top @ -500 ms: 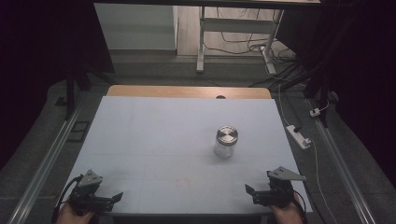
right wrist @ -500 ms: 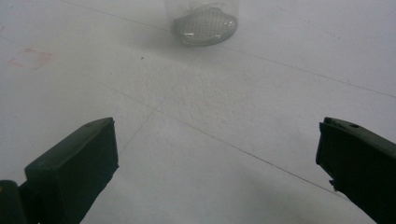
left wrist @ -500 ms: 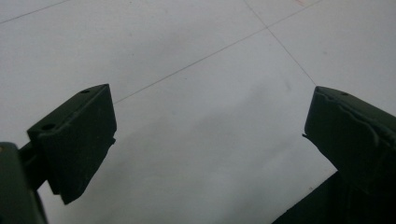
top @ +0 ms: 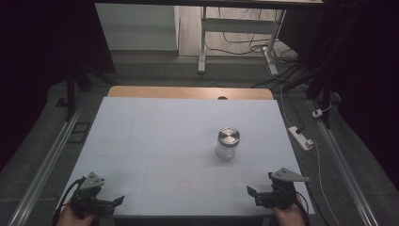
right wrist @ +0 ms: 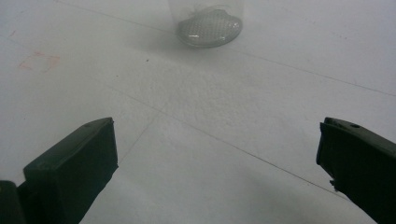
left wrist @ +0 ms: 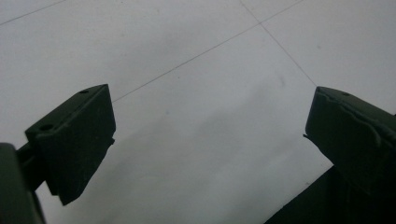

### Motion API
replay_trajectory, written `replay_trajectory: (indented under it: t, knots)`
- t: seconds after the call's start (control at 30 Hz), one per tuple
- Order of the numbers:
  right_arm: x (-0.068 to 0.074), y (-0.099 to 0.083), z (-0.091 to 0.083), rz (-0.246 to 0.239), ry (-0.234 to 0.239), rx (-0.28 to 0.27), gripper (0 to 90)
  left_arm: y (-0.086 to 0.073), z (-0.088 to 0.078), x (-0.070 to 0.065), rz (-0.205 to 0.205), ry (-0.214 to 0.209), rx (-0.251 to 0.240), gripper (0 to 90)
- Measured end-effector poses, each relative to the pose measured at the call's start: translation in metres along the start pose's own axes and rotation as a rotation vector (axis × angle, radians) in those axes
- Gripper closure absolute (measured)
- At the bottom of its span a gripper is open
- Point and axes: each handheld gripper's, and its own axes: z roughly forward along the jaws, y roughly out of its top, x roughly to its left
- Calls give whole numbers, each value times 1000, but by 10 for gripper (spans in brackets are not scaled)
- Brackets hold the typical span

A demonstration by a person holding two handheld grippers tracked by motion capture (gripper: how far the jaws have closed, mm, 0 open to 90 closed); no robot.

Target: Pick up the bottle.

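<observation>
A clear glass jar with a silver metal lid stands upright right of the middle of the pale table. Its base shows at the top of the right gripper view. My left gripper rests at the near left corner of the table, its jaws wide open over bare tabletop. At the near right edge my right gripper is open too, with nothing between its fingers. The jar stands well beyond it.
A wooden strip runs along the table's far edge. A white power strip and cables lie on the floor to the right. Metal rails flank the table. A faint red mark is on the tabletop.
</observation>
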Motion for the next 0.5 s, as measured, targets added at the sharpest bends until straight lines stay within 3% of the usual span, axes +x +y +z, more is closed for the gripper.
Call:
replay_trajectory:
  t: [0.3,0.5]
  knots:
    - [1,0,-1,-8,20,-1,0,0,0,-1,6,3,1,23]
    - [2,4,-4,-7,23,-46,0,0,0,0,3,5,-1,24]
